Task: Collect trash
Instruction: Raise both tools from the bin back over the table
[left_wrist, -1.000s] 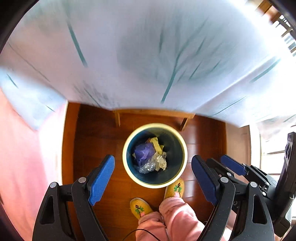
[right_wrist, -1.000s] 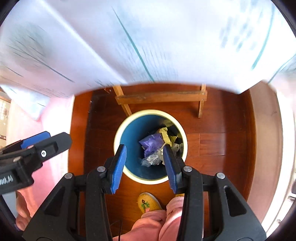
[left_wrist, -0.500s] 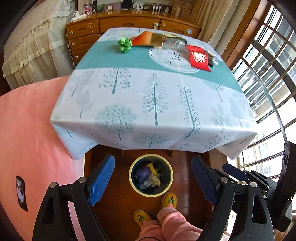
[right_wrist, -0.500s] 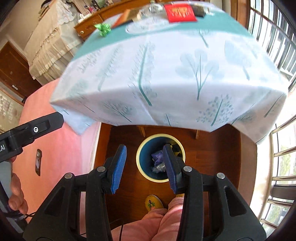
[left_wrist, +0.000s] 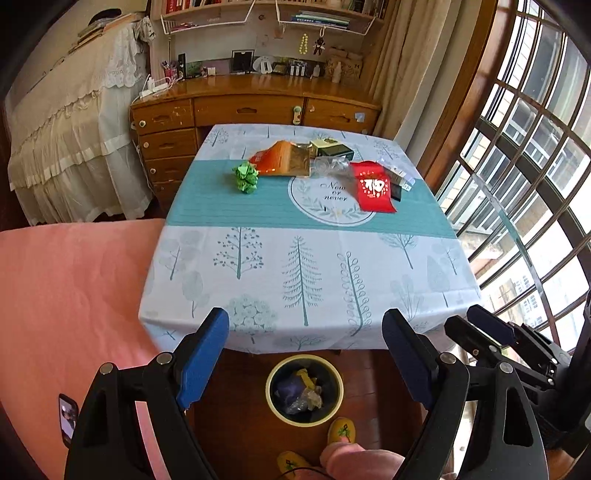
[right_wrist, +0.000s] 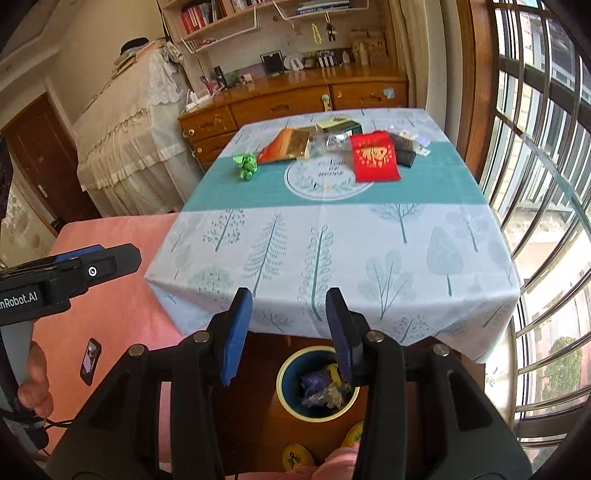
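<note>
So far only part of the trash has been collected. The bin (left_wrist: 303, 391) on the wooden floor under the near edge of the table (left_wrist: 306, 291) already holds a few pieces: something purple, a yellow scrap and crumpled clear plastic.

More waits on the tablecloth at the far side of the table. A crumpled green wrapper (left_wrist: 245, 178) lies alone at the left. Just right of it is an orange and gold packet (left_wrist: 283, 159), then a clear plastic piece (left_wrist: 330, 165) and a dark green box (left_wrist: 331, 148) behind it. A red envelope (left_wrist: 373, 186) lies nearer the window, with a small dark box (right_wrist: 406, 152) and some small clear bits beside it. All of this appears untouched.

The left gripper (left_wrist: 306, 354) hangs over the near table edge with its jaws spread wide and nothing between them. The right gripper (right_wrist: 288, 328) is beside it, jaws at a narrower gap, also empty; the bin shows below and behind them.

I judge the task to be in its early part, with most pieces left to carry. The next step is likely a reach across the table to one of them.
</note>
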